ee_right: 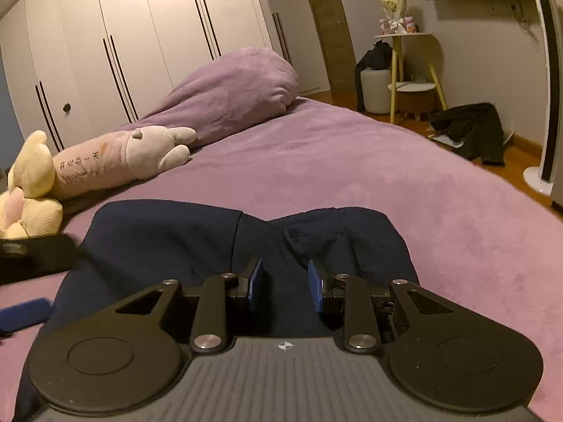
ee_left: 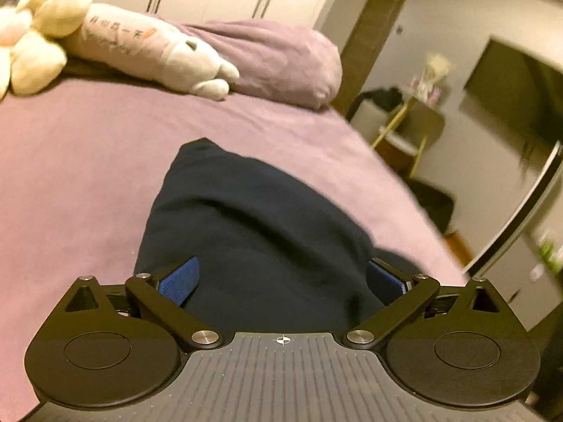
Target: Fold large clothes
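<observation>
A wide bed under a soft purple plush cover (ee_right: 352, 161) stretches away ahead of both grippers, with white wardrobe doors (ee_right: 140, 35) standing behind it. At the far end, beyond the fingers, the same purple fabric is heaped into a rumpled mound (ee_right: 242, 84). The dark navy garment (ee_right: 169, 242) lies spread on the cover right under the grippers and runs a little past their fingertips. Off to the left of the right gripper rests a long pale pink plush rabbit (ee_right: 116, 158) beside cream stuffed toys (ee_right: 28, 190). The left gripper (ee_left: 281, 277) has its blue-padded fingers (ee_left: 179, 281) spread wide apart, navy cloth bulging up between them. The right gripper (ee_right: 285, 281) holds its blue pads (ee_right: 315, 285) parted by a narrower gap, cloth lying below, nothing pinched
</observation>
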Available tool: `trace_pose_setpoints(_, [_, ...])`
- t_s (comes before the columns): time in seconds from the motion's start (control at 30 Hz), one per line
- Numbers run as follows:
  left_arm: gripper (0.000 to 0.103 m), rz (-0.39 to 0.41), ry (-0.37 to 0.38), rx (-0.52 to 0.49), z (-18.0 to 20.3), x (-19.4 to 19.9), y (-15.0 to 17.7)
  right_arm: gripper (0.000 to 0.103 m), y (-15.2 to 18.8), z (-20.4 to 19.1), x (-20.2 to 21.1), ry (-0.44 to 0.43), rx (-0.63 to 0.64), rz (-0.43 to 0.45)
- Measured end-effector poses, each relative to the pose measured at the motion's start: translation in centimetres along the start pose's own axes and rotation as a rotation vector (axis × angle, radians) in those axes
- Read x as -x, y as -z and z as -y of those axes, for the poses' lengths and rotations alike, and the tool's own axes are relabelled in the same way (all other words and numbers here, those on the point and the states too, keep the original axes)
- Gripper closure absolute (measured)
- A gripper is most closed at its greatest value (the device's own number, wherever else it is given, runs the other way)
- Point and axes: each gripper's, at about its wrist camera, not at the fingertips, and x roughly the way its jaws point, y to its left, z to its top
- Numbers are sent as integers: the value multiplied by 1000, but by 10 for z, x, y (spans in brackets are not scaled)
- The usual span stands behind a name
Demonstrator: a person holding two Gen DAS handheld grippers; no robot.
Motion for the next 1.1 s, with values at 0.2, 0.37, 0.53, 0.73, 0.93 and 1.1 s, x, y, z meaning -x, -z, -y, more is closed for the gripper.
trace_pose_setpoints(0.2, [0,12,-52,-68,-3,-23,23,75,13,7,-8,-50,-14,9])
trace_pose_setpoints(0.37, [0,26,-69,-80,-4,-27,30,75,18,7,-14,-58,-9,26])
trace_pose_setpoints(0.53, [0,33,-53,-81,-9,-20,26,75,15,0,0,-42,13,47])
trace_pose_setpoints(0.73, [0,34,-35,-84,-14,-15,26,62,17,-15,39,-12,85,122])
trace_pose_setpoints(0.93, [0,40,-51,-98,-9,-18,28,60,31,-5,38,1,77,130])
trace_pose_setpoints(1.1, [0,29,-76,-113,-6,-17,25,60,25,-2,20,-14,71,72])
